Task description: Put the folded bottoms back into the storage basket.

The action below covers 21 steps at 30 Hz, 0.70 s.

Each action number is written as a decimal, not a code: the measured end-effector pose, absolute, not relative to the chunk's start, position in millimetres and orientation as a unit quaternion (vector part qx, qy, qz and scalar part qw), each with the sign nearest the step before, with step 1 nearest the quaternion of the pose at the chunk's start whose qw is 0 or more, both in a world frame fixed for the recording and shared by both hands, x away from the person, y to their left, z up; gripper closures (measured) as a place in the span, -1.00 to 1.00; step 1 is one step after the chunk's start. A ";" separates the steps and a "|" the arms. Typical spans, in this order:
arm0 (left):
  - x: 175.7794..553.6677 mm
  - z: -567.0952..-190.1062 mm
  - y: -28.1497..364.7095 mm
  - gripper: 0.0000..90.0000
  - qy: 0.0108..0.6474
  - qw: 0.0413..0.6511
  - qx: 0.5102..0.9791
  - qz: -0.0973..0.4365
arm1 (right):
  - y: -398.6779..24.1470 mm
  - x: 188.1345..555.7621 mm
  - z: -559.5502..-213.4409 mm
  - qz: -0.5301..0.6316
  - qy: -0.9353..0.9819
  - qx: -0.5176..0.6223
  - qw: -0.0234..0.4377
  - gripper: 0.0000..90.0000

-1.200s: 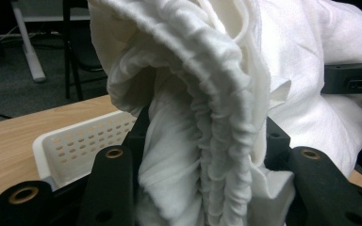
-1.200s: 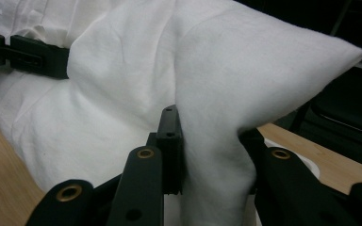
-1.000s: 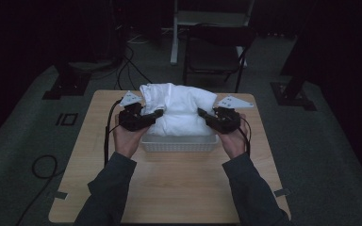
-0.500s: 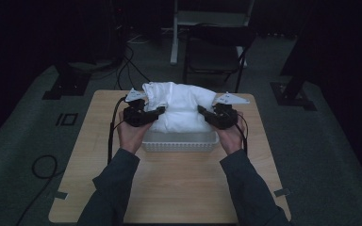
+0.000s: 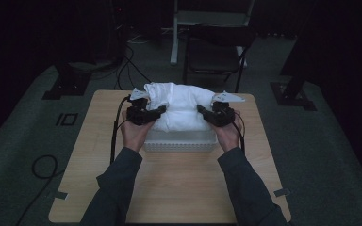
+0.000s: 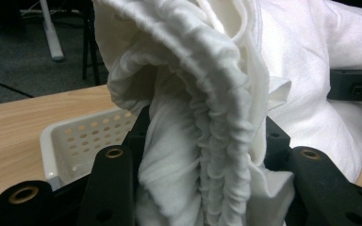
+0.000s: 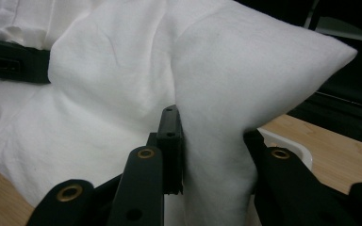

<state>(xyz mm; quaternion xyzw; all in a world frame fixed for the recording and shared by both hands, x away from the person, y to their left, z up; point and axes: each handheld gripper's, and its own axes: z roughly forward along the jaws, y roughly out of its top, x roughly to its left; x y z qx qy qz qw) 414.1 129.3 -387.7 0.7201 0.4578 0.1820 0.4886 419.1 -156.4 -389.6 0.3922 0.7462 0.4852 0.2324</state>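
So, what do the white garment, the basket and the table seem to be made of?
Garment: soft knitted fabric, probably cotton, matte; it folds and has a gathered, ribbed hem. Basket: likely plastic, off-white with a slight sheen; moulded walls with rows of small holes. Table: pale wood or wood-look laminate, smooth; faint grain shows.

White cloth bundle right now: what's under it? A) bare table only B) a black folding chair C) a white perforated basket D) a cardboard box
C: the white cloth, gripped at each end by the left gripper and the right gripper, sits over a white perforated basket on the table.
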 end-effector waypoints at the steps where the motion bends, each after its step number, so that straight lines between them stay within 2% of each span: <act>1: 415.8 -389.5 128.7 0.19 0.461 0.487 0.720 0.180 | -156.1 420.8 -391.3 0.483 0.747 0.394 0.231 0.59; 21: 431.4 -403.7 122.7 0.19 0.474 0.471 0.722 0.178 | -155.9 436.1 -404.4 0.467 0.750 0.410 0.228 0.59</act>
